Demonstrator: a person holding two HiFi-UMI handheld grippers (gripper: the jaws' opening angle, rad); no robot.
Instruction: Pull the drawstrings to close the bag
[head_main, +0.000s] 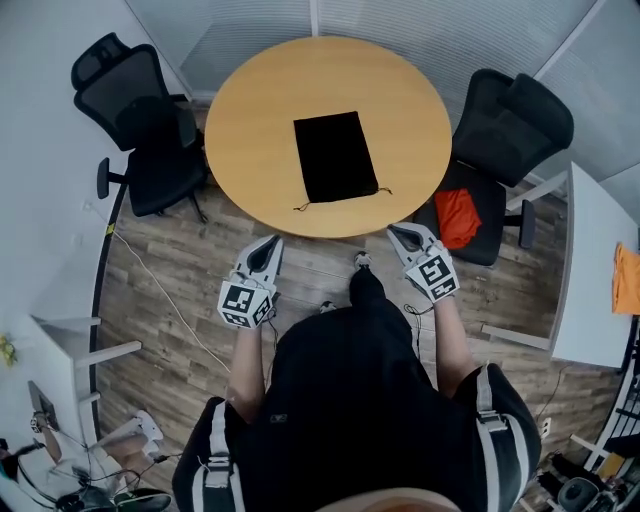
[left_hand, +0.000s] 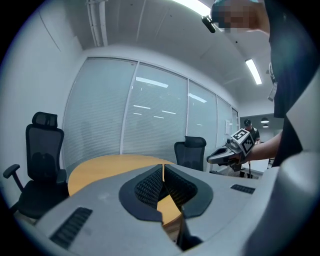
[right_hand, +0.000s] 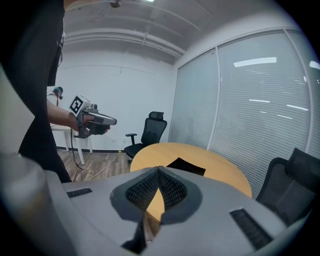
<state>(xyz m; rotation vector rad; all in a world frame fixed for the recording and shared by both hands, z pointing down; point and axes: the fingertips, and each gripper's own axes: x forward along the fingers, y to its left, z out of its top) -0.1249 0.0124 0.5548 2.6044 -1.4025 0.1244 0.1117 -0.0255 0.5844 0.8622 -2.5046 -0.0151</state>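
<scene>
A flat black drawstring bag (head_main: 335, 157) lies on the round wooden table (head_main: 250, 110), its mouth toward me, with thin drawstring ends (head_main: 300, 207) sticking out at both near corners. In the right gripper view the bag (right_hand: 186, 166) shows as a dark patch on the tabletop. My left gripper (head_main: 270, 244) hovers over the floor just short of the table's near edge, shut and empty. My right gripper (head_main: 397, 233) sits likewise at the near right edge, shut with nothing between its jaws. Neither touches the bag.
Black office chairs stand left (head_main: 140, 120) and right (head_main: 500, 140) of the table; the right one has an orange cloth (head_main: 458, 216) on its seat. A white desk (head_main: 595, 280) with an orange item is at far right. Cables run across the wooden floor (head_main: 170, 290).
</scene>
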